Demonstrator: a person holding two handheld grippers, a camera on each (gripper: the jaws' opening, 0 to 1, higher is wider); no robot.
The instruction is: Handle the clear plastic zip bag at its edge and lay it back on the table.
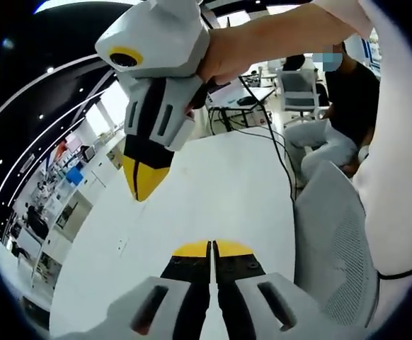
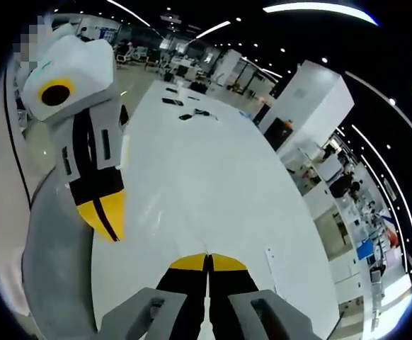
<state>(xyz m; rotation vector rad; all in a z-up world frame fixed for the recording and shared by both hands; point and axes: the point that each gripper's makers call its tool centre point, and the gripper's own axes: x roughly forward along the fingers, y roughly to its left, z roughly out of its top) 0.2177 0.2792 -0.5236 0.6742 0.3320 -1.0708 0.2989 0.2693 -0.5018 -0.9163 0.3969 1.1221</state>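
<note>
Both tongs hang above the white worktop (image 2: 213, 177) with jaws pressed together: the left tongs (image 1: 212, 246) and the right tongs (image 2: 207, 259) each show yellow tips meeting with nothing visible between them. The bag cannot be made out on the worktop (clear plastic on white hides easily). Best find its edge first, then open one pair low and flat beside it.

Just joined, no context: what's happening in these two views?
A person holds two grippers above a long white table. The left gripper and right gripper both have jaws closed with nothing visible between them. I can't make out the zip bag. A grey mesh chair stands beside the table.
</note>
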